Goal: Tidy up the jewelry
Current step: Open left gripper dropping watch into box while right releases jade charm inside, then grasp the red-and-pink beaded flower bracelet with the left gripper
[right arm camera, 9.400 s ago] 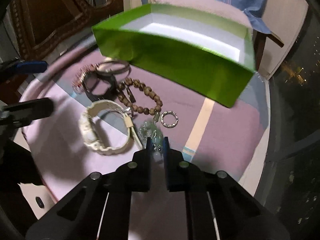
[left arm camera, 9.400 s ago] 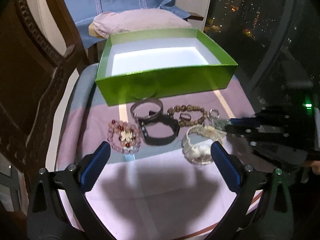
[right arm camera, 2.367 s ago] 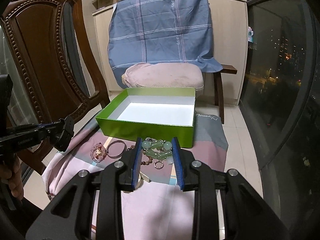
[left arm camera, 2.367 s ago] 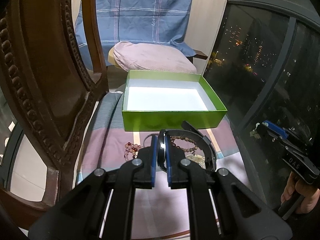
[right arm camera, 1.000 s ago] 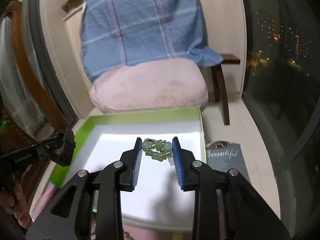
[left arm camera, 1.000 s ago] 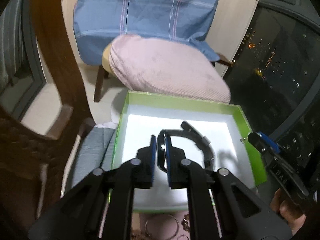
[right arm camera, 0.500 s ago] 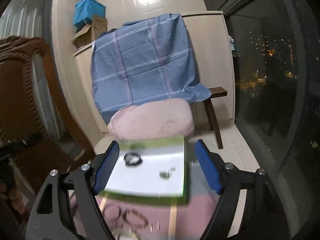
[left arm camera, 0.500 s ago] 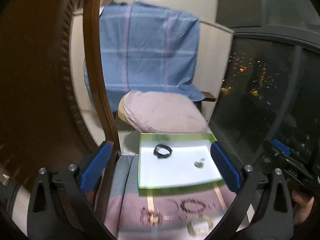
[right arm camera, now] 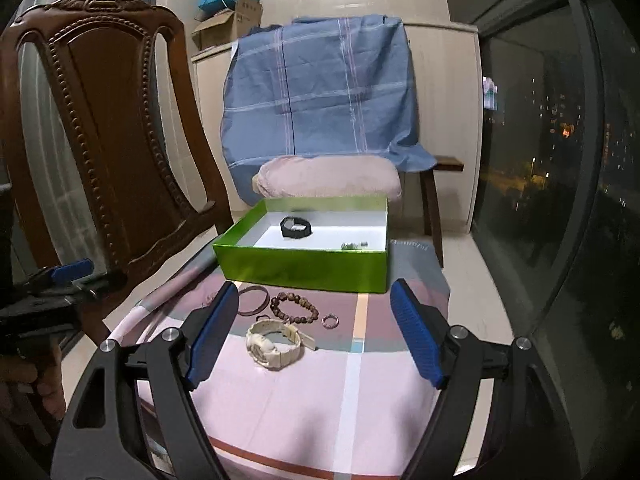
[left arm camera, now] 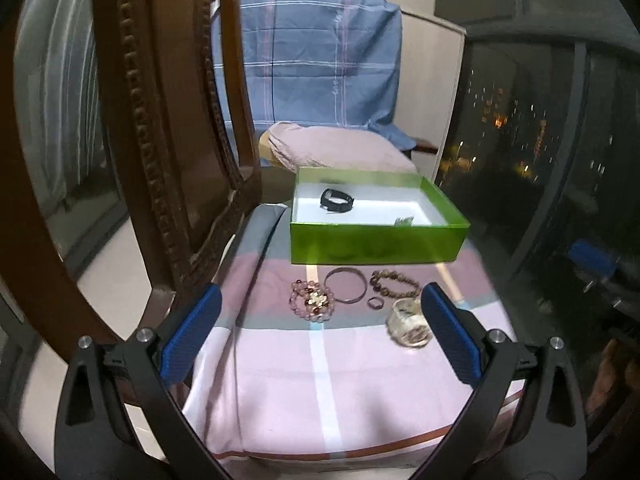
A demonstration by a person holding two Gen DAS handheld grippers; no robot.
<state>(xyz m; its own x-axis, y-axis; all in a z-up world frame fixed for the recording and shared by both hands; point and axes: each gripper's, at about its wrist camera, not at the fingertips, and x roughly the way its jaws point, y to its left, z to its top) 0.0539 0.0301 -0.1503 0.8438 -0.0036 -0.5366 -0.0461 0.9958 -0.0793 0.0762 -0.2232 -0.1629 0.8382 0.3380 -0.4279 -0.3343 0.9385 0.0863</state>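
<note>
A green box (left arm camera: 378, 245) (right arm camera: 304, 266) stands at the far side of the pink-and-grey cloth. Inside it lie a black watch (left arm camera: 337, 201) (right arm camera: 295, 227) and a pale green bead piece (left arm camera: 404, 221) (right arm camera: 353, 245). In front of the box lie a pink bead bracelet (left arm camera: 312, 301), a thin bangle (left arm camera: 345, 285) (right arm camera: 252, 300), a brown bead bracelet (left arm camera: 395, 283) (right arm camera: 295, 308), a small ring (left arm camera: 375, 302) (right arm camera: 331, 321) and a white watch (left arm camera: 409, 322) (right arm camera: 274, 343). My left gripper (left arm camera: 320, 332) stands open and empty above the near cloth. My right gripper (right arm camera: 316, 332) is open and empty too, well short of the jewelry.
A carved wooden chair back (left arm camera: 160, 120) (right arm camera: 112, 140) rises at the left. Behind the box sits a pink cushion (right arm camera: 326, 182) under a blue plaid cloth (right arm camera: 324, 96). Dark window glass (right arm camera: 560, 160) runs along the right. A hand (right arm camera: 36, 384) holds the other gripper at the left edge.
Both grippers opened over the box, dropping the black watch and the green bead piece inside. Both then drew back toward the near edge of the cloth.
</note>
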